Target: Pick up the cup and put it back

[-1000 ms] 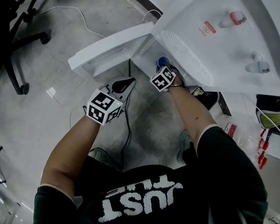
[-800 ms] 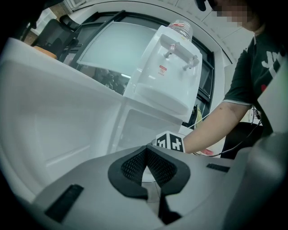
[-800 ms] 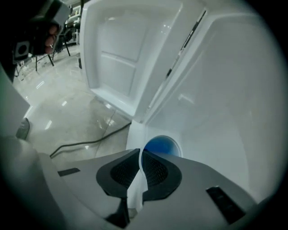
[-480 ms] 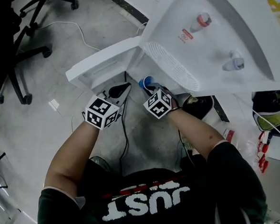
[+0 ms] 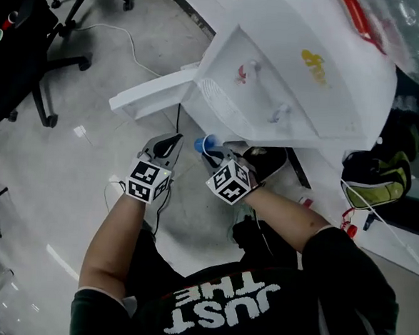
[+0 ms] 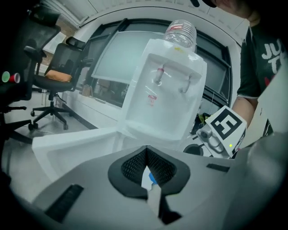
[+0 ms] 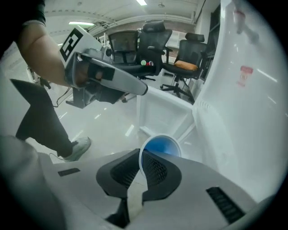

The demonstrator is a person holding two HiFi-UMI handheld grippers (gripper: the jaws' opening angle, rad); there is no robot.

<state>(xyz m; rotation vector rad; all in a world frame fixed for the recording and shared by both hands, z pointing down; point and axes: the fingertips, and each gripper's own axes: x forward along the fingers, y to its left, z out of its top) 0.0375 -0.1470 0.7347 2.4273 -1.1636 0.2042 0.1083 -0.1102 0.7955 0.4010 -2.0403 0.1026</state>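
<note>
A blue cup (image 5: 203, 145) with a white outside hangs in the air in front of the white water dispenser (image 5: 294, 83). My right gripper (image 5: 212, 155) is shut on the cup's rim, one pad inside and one outside; in the right gripper view the cup (image 7: 161, 147) opens away from me just past the right gripper (image 7: 140, 158). The left gripper (image 5: 174, 141) floats a little left of the cup, its jaws shut with nothing between them. In the left gripper view the left gripper (image 6: 145, 152) points at the dispenser (image 6: 166, 99).
The dispenser's lower cabinet door (image 5: 154, 95) stands swung open to the left. Black office chairs (image 5: 32, 43) stand on the floor at far left, and a thin cable (image 5: 125, 39) runs across it. A black and yellow bag (image 5: 373, 175) lies at the right.
My right gripper has drawn the blue cup out from under the dispenser, toward the person. The left gripper stayed beside it, still shut. The head view swung up.
</note>
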